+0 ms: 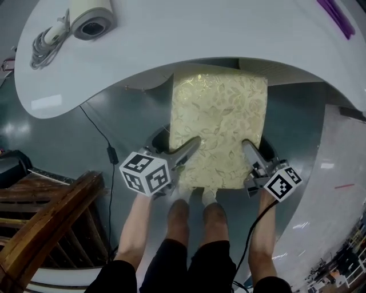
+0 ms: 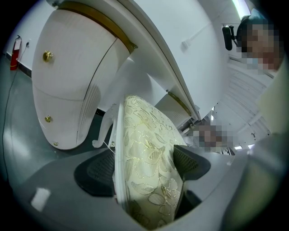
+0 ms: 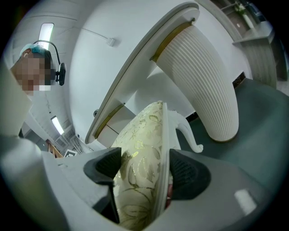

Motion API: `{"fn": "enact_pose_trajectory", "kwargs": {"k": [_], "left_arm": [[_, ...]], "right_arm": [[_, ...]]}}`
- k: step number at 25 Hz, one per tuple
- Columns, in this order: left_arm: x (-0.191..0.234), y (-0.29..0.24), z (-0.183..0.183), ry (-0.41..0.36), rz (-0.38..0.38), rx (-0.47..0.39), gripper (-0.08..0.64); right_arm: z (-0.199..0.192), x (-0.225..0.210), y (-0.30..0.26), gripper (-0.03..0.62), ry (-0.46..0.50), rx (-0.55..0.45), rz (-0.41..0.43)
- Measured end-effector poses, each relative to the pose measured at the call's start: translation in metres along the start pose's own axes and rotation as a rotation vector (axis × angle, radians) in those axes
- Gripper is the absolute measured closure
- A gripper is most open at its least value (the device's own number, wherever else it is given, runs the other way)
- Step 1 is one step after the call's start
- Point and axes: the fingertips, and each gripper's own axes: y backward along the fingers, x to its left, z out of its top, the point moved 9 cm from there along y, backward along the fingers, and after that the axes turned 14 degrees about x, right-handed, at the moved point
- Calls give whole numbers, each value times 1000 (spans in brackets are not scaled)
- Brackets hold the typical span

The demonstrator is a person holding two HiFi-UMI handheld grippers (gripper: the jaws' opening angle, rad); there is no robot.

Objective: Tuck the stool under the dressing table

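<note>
The stool [image 1: 220, 126] has a cream cushion with a gold leaf pattern, and its far end lies under the white dressing table [image 1: 200, 34]. My left gripper [image 1: 189, 150] clamps the stool's left edge near the front. In the left gripper view that gripper [image 2: 144, 167] has one pad sunk into the cushion [image 2: 144, 149] and the other under the white seat frame. My right gripper [image 1: 251, 153] holds the right edge. In the right gripper view it [image 3: 146, 169] pinches cushion and frame alike. A curled white stool leg [image 3: 192, 135] shows beyond.
A hair dryer [image 1: 88, 17] with its cord lies on the tabletop, and a purple item [image 1: 337, 17] sits at the far right. The table's pedestals [image 2: 67, 90] [image 3: 203, 76] flank the gap. A wooden chair [image 1: 46, 223], a floor cable [image 1: 112, 154] and the person's feet [image 1: 194, 214] are close by.
</note>
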Motion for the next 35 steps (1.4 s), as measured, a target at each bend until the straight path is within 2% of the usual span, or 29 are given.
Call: {"fn": "enact_pose_trajectory", "kwargs": {"k": [9,22,35], "left_arm": [[-5,6,-4,-15,4,-64,141],[-7,11,-11,1,13,-112,143],[-4,11,-13,-47,-9,-162,144]], "right_arm": [[7,3,0,256,63,-15,32],[12,5,-1,256,96,3,62],[10,6,1,257,147,-39,64]]}}
